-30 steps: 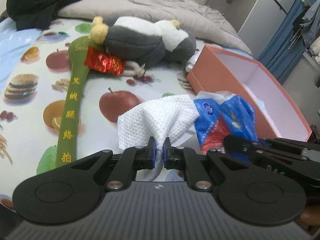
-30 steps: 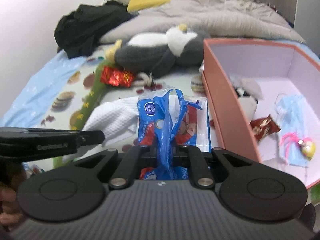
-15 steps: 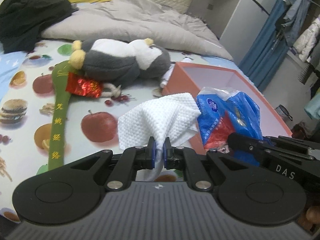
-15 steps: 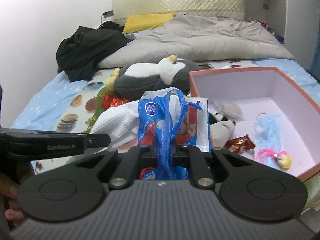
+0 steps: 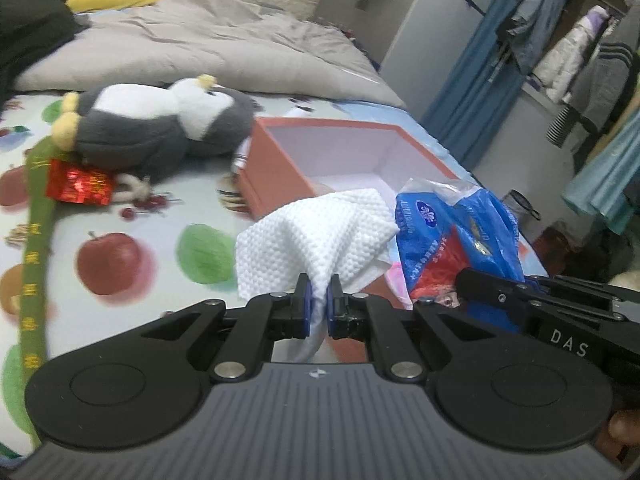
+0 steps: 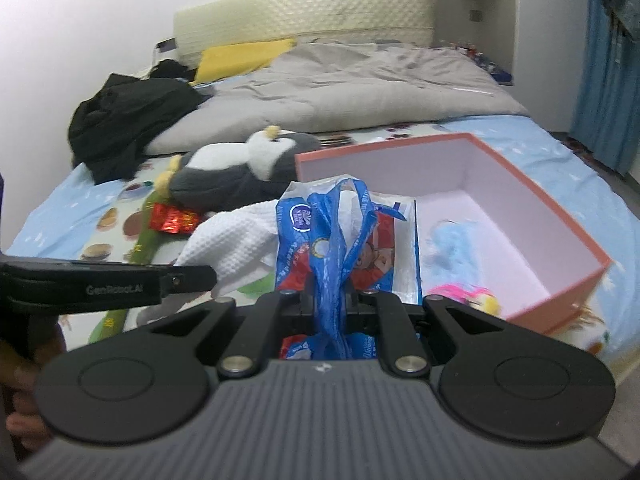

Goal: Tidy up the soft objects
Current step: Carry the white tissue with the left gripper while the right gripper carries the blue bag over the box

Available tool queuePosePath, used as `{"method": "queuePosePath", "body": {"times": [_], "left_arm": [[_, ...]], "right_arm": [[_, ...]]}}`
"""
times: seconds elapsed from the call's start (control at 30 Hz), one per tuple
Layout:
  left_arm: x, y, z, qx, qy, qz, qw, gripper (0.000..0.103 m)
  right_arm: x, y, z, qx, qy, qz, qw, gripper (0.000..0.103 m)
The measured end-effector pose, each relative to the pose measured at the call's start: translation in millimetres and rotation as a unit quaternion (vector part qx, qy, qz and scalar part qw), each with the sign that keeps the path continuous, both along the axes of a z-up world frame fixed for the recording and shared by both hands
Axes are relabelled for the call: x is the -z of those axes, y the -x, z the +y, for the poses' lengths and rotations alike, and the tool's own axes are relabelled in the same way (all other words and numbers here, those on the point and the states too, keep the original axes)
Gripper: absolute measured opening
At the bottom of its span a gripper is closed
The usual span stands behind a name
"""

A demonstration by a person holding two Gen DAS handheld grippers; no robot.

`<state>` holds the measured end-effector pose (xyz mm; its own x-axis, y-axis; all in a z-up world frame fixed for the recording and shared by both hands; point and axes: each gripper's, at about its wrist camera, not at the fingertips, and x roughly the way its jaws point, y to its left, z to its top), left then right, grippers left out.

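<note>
White cloth [image 5: 316,236] sits clenched in the left gripper [image 5: 318,300] jaws, blue plastic bag [image 6: 332,240] apparently pinched by the right gripper [image 6: 330,300].

A rumpled grey duvet [image 6: 360,88] covers the far half of the bed, with a yellow pillow [image 6: 240,56] at the cream quilted headboard [image 6: 304,12]. Blue curtains [image 5: 476,92] hang beside clothes on a rack [image 5: 576,56] (partly blurred).
</note>
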<state>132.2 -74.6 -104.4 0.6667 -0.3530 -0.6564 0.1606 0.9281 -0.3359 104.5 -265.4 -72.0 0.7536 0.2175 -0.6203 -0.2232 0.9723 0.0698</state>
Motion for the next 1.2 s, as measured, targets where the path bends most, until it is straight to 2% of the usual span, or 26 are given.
{"method": "queuePosePath", "body": {"times": [0.3,0.53,0.73,0.83,0.97,1.2], "left_arm": [[-4,-23,-39,0.048,-0.001,-0.011,0.9988,0.009],[-19,-73,-59,0.080,-0.023,-0.026,0.9962,0.009],[-27,-129,-69,0.086,-0.032,-0.020,0.9956,0.009],[-26,-159,-75,0.090,-0.036,-0.006,0.9952,0.009],[-18,-196,-78,0.079,-0.033,0.032,0.9958,0.009],[-5,-243,-85,0.074,-0.064,0.073,0.9925,0.009]], "right_arm": [[3,-7,-40,0.043,-0.013,0.004,0.999,0.013],[3,-50,-60,0.053,-0.022,0.010,0.998,0.013],[-1,-96,-71,0.057,-0.014,0.019,0.998,0.013],[3,-119,-76,0.060,-0.006,0.034,0.998,0.013],[14,-149,-86,0.064,-0.005,0.065,0.996,0.013],[37,-178,-100,0.077,-0.009,0.116,0.990,0.014]]}}
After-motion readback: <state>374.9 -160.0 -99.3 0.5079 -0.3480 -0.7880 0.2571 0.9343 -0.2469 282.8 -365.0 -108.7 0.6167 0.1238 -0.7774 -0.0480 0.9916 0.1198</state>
